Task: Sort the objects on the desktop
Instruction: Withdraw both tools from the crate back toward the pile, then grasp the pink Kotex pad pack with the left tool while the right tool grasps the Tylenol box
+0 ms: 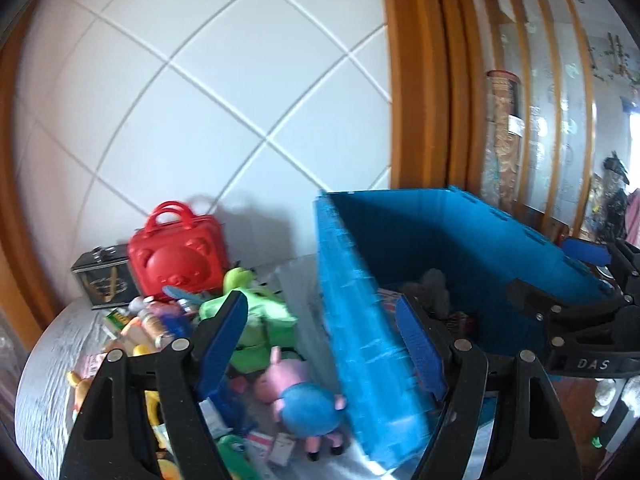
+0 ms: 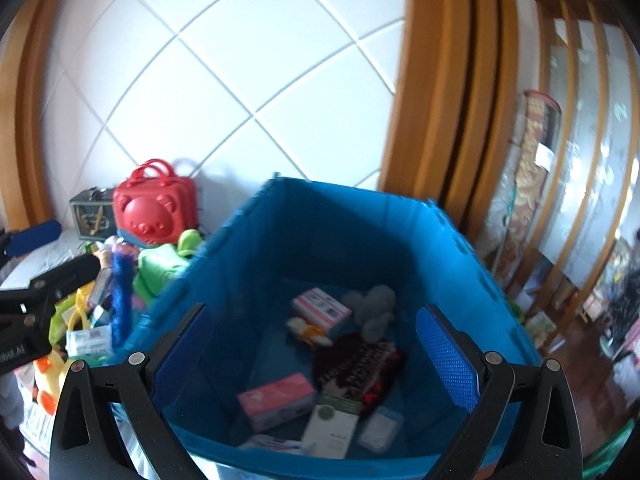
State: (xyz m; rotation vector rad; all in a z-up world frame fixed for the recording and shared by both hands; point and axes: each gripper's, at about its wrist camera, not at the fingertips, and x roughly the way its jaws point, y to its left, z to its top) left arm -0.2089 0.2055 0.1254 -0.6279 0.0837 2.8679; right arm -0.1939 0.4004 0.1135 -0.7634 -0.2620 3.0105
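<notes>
A blue plastic crate (image 1: 360,320) stands on the table; in the right wrist view I look down into the crate (image 2: 248,264). It holds pink boxes (image 2: 276,400), a white box (image 2: 332,428), a grey plush (image 2: 374,310) and a dark knitted item (image 2: 360,364). My left gripper (image 1: 324,344) is open and empty, straddling the crate's left wall above a Peppa-style plush (image 1: 304,396) and a green plush (image 1: 256,316). My right gripper (image 2: 316,352) is open and empty above the crate. The right gripper also shows in the left wrist view (image 1: 580,280).
A pile of toys and small boxes (image 1: 152,328) lies left of the crate. A red bear-face case (image 1: 176,256) and a dark box (image 1: 100,280) stand at the back by the tiled wall. A wooden door frame (image 1: 424,80) is right.
</notes>
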